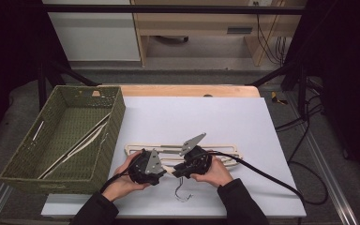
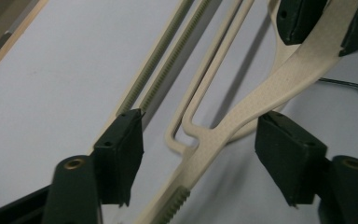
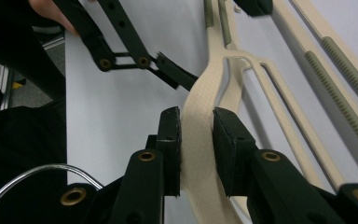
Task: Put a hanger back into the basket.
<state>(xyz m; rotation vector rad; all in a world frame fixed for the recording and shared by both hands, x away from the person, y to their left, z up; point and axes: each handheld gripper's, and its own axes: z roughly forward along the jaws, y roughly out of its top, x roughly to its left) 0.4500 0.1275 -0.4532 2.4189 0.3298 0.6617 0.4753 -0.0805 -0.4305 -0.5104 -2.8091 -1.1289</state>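
Right tongs (image 3: 196, 149) are clamped on the flat shoulder strip of a cream plastic hanger (image 3: 200, 140); both black rubber-faced pads press its sides in the right gripper view. Left tongs (image 2: 198, 158) are spread wide, jaws either side of the same hanger (image 2: 242, 114) with clear gaps, not touching it.

Hanger material: matte cream plastic with a fine stippled texture, thin flat sections, an open slotted frame. Greenish ribbed anti-slip strips (image 2: 161, 70) run along the bars. A bare metal wire hook (image 1: 182, 190) curls toward the person, between the two hands, in the high view.

The high view places the hanger (image 1: 225, 149) flat on a white sheet (image 1: 192, 117) covering the table (image 1: 183, 90), whose wood edge shows at the far side. Left of the sheet sits a green woven basket (image 1: 117, 117), rectangular, coarse weave, with what looks like another cream hanger (image 1: 77, 145) lying diagonally inside. Left hand (image 1: 122, 180) and right hand (image 1: 215, 174) hold the grippers close together, dark sleeves below. A grey three-cornered plate tops each gripper and a black cable trails right from the right one.

The gripper views resolve pad contact and surface stipple; the high view is too coarse for that but gives the layout. The right gripper view also catches the other tongs' linkage arms farther up the hanger.
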